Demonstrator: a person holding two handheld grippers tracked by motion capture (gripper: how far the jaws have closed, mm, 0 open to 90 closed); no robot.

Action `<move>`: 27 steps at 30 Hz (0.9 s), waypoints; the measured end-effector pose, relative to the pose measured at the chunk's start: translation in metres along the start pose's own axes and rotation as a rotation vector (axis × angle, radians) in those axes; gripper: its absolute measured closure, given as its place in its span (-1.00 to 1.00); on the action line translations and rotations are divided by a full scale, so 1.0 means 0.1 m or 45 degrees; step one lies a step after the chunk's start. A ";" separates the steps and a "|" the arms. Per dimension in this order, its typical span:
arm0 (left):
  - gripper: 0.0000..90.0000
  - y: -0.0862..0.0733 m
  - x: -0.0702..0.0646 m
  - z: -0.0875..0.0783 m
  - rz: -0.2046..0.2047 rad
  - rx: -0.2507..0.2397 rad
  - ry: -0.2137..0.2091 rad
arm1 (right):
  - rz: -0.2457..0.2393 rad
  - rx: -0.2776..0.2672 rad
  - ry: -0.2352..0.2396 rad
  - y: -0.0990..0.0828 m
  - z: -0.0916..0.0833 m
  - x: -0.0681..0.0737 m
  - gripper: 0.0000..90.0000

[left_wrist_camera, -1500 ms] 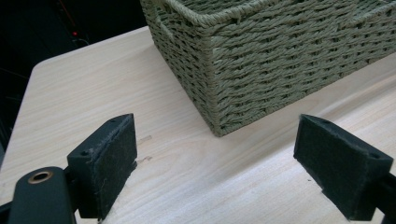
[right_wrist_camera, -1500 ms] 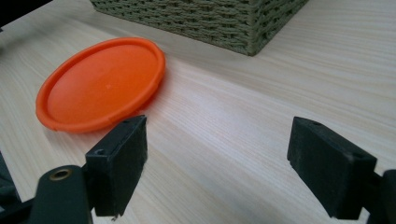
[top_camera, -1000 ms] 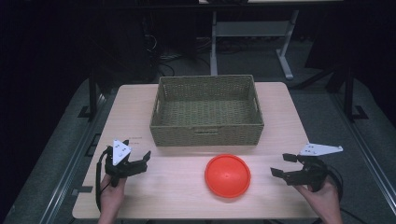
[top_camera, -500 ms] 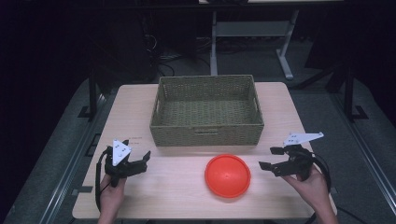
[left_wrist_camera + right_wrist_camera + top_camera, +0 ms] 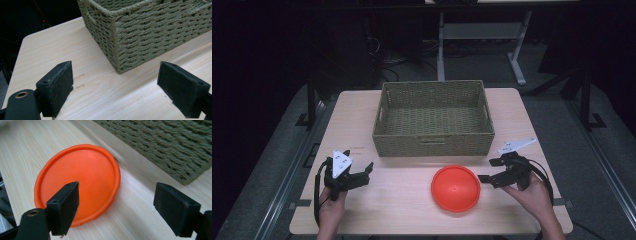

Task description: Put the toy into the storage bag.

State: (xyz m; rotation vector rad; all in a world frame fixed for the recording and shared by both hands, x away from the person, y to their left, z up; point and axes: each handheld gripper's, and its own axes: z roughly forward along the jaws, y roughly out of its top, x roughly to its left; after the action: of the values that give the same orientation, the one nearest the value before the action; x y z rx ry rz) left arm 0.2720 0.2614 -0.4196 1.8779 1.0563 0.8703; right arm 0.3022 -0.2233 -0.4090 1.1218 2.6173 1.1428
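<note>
An orange round plate [image 5: 455, 188] [image 5: 82, 180] lies upside down on the wooden table, in front of a woven green basket [image 5: 434, 117]. My right gripper [image 5: 488, 170] [image 5: 121, 207] is open just right of the plate. Its left jaw hangs over the plate's near part and its right jaw over bare wood. At the table's left front my left gripper [image 5: 364, 172] [image 5: 120, 87] is open and holds nothing. It points at the basket's near left corner [image 5: 120, 67].
The basket [image 5: 170, 142] is empty and fills the table's back middle. Bare tabletop [image 5: 397, 195] lies between the two grippers. The table edge [image 5: 562, 200] is close behind my right hand. The floor around the table is dark, with a metal stand [image 5: 482, 35] behind it.
My right gripper has moved left and slightly away from me, up to the orange plate's right rim. The left gripper has stayed in place.
</note>
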 end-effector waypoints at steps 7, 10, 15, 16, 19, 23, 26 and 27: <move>-0.72 0.00 0.01 -0.01 -0.002 0.000 0.004 | 0.002 0.039 0.020 0.06 0.13 0.03 -0.55; -0.72 0.00 0.01 -0.01 -0.005 -0.004 0.009 | 0.008 0.059 0.036 0.09 0.20 0.06 -0.51; -0.72 0.00 0.00 -0.01 -0.001 -0.006 0.011 | 0.008 0.121 0.036 0.11 0.30 0.08 -0.47; -0.72 0.00 0.00 -0.01 -0.003 -0.005 0.010 | 0.009 0.130 0.038 0.11 0.33 0.07 -0.47; -0.72 0.00 0.00 -0.01 -0.002 -0.007 0.005 | 0.004 0.173 0.026 0.11 0.40 0.05 -0.46; -0.72 0.00 -0.01 -0.01 0.012 -0.002 0.004 | 0.032 0.209 0.029 0.10 0.45 0.05 -0.39; -0.72 0.00 0.00 -0.01 0.004 -0.002 0.003 | 0.022 0.234 0.014 0.10 0.49 0.06 -0.33; -0.72 0.00 0.00 -0.02 -0.001 -0.005 0.006 | 0.027 0.239 0.015 0.10 0.50 0.05 -0.32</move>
State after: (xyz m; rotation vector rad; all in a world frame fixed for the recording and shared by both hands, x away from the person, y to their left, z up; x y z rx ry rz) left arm 0.2706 0.2619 -0.4192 1.8733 1.0569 0.8759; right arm 0.3208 -0.1851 -0.4374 1.1798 2.7763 0.9247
